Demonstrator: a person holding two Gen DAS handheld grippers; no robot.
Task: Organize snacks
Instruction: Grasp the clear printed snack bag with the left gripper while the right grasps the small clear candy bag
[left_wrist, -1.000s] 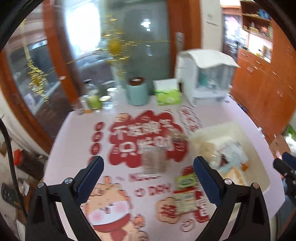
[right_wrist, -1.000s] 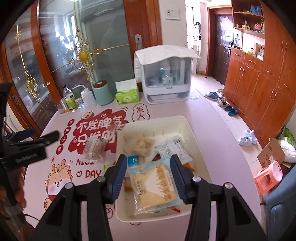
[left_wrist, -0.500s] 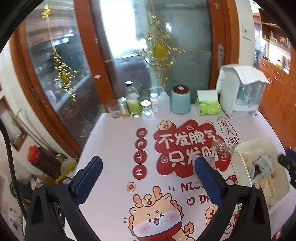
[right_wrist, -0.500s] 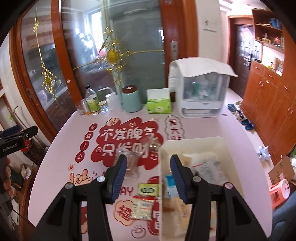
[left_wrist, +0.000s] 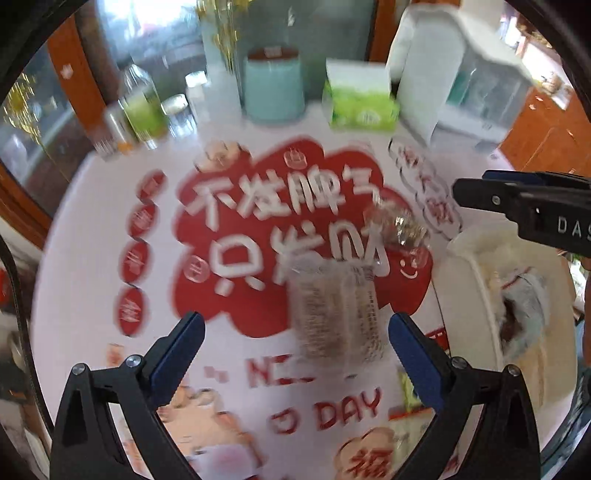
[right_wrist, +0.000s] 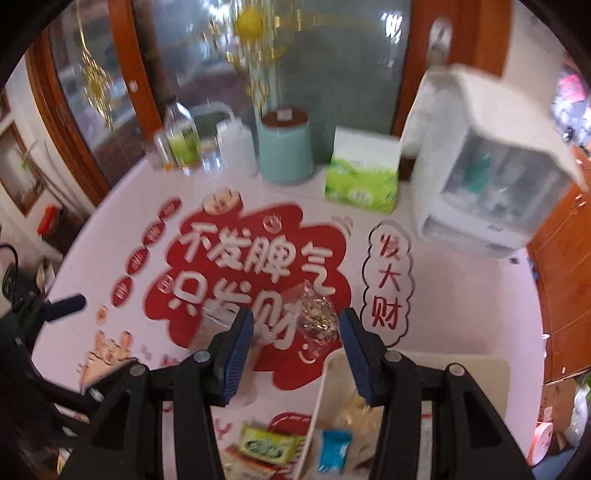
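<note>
Both claws are held wide and empty above the desk (right_wrist: 461, 295); the right claw (right_wrist: 295, 343) is aimed at a clear crinkly packet (right_wrist: 317, 319) just beside the white bin (right_wrist: 480, 363); the left claw (left_wrist: 295, 354) frames a brown clear-wrapped pack (left_wrist: 334, 312) further from the bin. The slippery film could be pinched badly and dropped; the bin rim could be struck.

A smooth, glossy printed table cover (right_wrist: 461, 295) fills the middle of the frame. At centre, a crinkly clear plastic snack bag (right_wrist: 317, 317) glints. Lower right, a matt white plastic bin (right_wrist: 495, 373) holds shiny foil-like wrappers. The gripper fingers (right_wrist: 236, 354) are ribbed blue rubbery pads on matt black plastic. Along the top, polished reddish wood frames (right_wrist: 476, 33) hold frosted glass.
</note>
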